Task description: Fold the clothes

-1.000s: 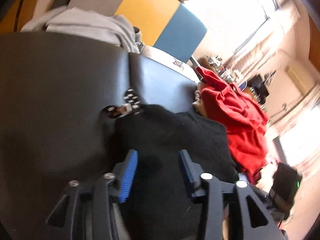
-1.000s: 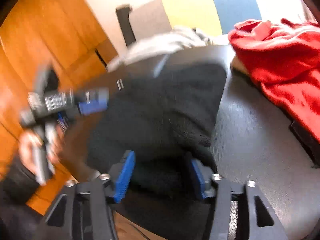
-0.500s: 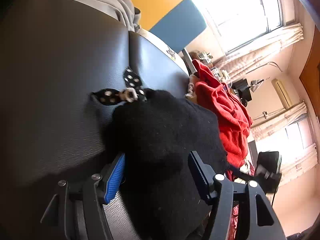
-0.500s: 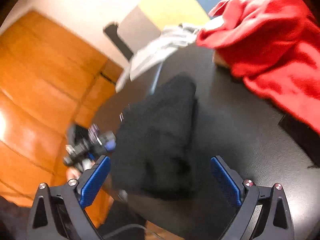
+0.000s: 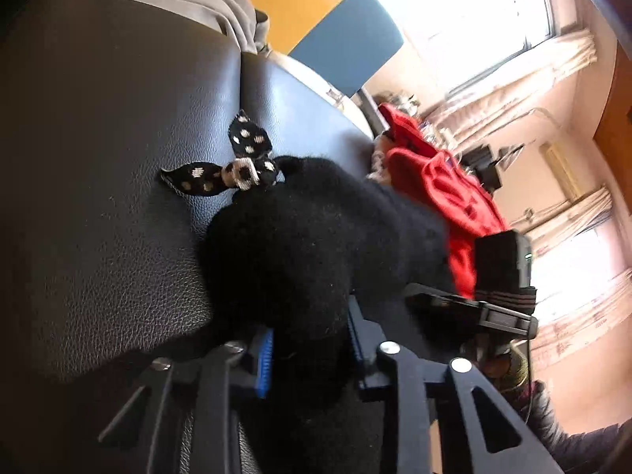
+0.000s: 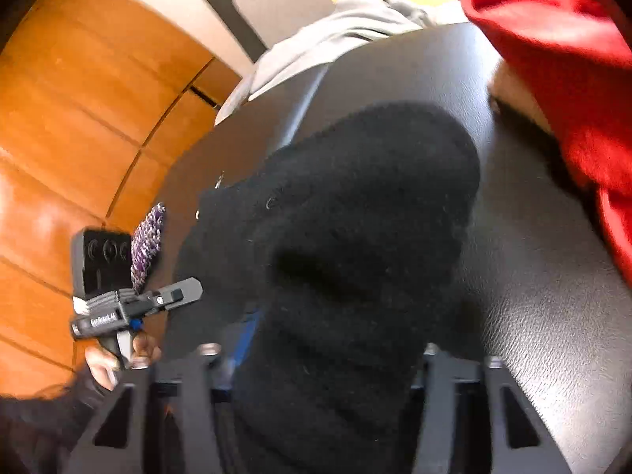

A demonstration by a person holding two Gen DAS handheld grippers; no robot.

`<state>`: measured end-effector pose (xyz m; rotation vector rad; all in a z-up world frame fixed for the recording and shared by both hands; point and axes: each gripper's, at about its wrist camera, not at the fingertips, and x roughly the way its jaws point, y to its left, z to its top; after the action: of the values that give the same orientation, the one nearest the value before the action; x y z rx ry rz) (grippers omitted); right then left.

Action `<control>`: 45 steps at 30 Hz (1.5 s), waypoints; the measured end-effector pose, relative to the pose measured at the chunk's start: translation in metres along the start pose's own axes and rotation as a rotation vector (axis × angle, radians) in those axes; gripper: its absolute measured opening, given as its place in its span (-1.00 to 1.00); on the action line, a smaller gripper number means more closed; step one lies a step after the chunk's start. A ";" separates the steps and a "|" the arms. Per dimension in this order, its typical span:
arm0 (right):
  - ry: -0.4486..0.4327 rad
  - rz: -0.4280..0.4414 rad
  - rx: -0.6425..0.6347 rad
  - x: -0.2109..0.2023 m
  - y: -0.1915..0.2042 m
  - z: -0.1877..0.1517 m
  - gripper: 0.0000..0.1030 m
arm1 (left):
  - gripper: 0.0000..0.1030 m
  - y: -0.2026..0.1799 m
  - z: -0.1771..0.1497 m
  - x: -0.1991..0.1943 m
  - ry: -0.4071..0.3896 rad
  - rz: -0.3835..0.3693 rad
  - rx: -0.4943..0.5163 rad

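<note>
The right gripper [image 6: 328,355] is closing its fingers [image 6: 245,335] around the black garment [image 6: 335,237] lying on the table [image 6: 553,296]; red clothing [image 6: 572,59] is lying at two o'clock.

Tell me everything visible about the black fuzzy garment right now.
The black fuzzy knit garment lies bunched in a soft mound on the dark leather-look seat, matte and lint-flecked. A black spotted fabric bow shows at its far edge. The left claw and right claw are each closing with its near folds between their blue pads.
</note>
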<state>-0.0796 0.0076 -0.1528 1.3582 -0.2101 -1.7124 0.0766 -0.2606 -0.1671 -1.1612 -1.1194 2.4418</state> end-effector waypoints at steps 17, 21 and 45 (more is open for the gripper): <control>0.215 0.386 -0.477 0.145 0.295 0.070 -0.32 | -0.50 0.069 -0.024 -0.322 -0.642 0.336 -0.067; 0.290 0.450 -0.559 0.216 0.387 0.088 -0.32 | -0.49 0.107 -0.019 -0.384 -0.743 0.494 -0.144; 0.162 0.245 -0.902 0.281 0.463 0.099 0.30 | -0.34 0.200 -0.036 -0.427 -0.793 0.745 -0.379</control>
<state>0.0926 -0.4984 -0.0218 0.7392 0.4313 -1.2271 0.4118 -0.5819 -0.0803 -0.7608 -1.6219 3.5751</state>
